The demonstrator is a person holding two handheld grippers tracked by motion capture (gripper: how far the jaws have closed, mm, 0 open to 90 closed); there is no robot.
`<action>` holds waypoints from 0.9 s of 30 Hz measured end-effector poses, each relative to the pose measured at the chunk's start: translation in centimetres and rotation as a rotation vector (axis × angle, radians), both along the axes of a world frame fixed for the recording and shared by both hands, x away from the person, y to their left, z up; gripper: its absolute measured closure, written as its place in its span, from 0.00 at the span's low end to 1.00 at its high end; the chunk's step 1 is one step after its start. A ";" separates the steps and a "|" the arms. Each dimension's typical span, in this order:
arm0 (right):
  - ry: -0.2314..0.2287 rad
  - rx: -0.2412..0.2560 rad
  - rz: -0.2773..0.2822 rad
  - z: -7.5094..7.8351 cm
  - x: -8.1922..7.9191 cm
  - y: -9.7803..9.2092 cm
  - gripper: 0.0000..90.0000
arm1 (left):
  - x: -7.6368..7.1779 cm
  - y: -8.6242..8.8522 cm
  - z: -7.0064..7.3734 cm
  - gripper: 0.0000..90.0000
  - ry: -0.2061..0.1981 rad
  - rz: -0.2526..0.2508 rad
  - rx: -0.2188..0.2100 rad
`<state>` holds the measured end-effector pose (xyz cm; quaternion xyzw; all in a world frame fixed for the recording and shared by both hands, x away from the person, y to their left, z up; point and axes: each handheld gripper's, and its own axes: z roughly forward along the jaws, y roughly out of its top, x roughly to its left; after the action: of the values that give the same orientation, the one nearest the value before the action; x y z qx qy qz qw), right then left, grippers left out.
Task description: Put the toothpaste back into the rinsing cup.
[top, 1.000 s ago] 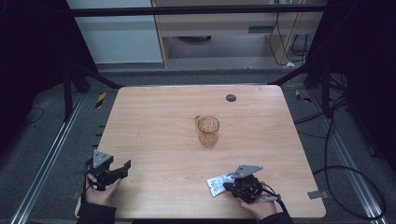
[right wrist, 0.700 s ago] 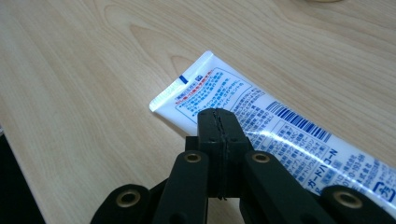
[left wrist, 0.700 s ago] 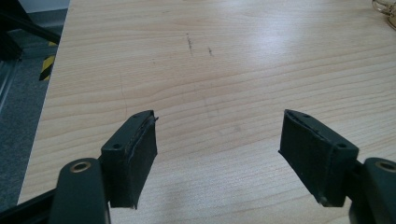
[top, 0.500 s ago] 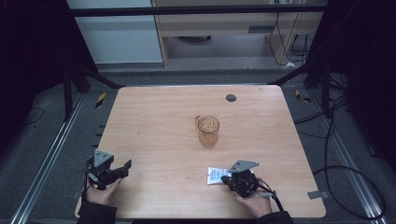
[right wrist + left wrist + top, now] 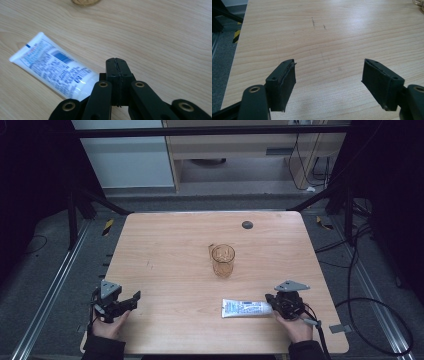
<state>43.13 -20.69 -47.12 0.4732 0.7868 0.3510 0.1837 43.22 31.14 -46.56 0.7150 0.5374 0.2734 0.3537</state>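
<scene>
resting at the near edge of the wooden table [image 5: 165, 245], both grippers sit closer to the person than the glass mug [image 5: 223, 260], which serves as the landmark. the right gripper [image 5: 117, 62] lies near and to the right of the mug, its jaws pressed flat together with nothing between them. the white tube [image 5: 247, 308] lies flat on the table just beside that gripper, its near end reaching the gripper's side, its flat crimped end pointing left, on the person's side of the mug. the left gripper [image 5: 329, 75] sits well apart, near and far left of the mug, jaws spread wide over bare wood. beyond the mug, a small dark round disc [image 5: 247, 224] lies near the far edge.
</scene>
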 end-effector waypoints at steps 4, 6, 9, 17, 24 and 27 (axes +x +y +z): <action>0.007 -0.010 0.001 -0.2 0.1 -0.2 1.00 | 0.0 0.0 0.0 0.29 0.002 -0.002 0.002; 0.009 -0.007 0.008 -0.2 0.1 -0.2 1.00 | 0.0 0.0 0.0 0.29 0.002 -0.002 0.002; 0.023 -0.013 0.016 -0.1 -0.1 -0.2 1.00 | 0.0 0.0 0.0 0.29 0.003 -0.003 0.004; 0.038 -0.018 0.040 -0.2 -1.1 -0.3 1.00 | 0.0 0.0 0.0 0.28 0.002 -0.003 0.009; 0.056 -0.025 0.070 -0.2 -2.0 -0.2 1.00 | -0.1 0.0 0.0 0.28 -0.001 -0.001 0.008; 0.060 -0.022 0.089 -0.2 -2.3 -0.1 1.00 | 0.0 0.0 0.0 0.28 0.001 -0.001 0.011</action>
<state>40.83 -20.80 -47.34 0.4459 0.8161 0.3360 0.1491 43.17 31.10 -46.54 0.7172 0.5359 0.2759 0.3496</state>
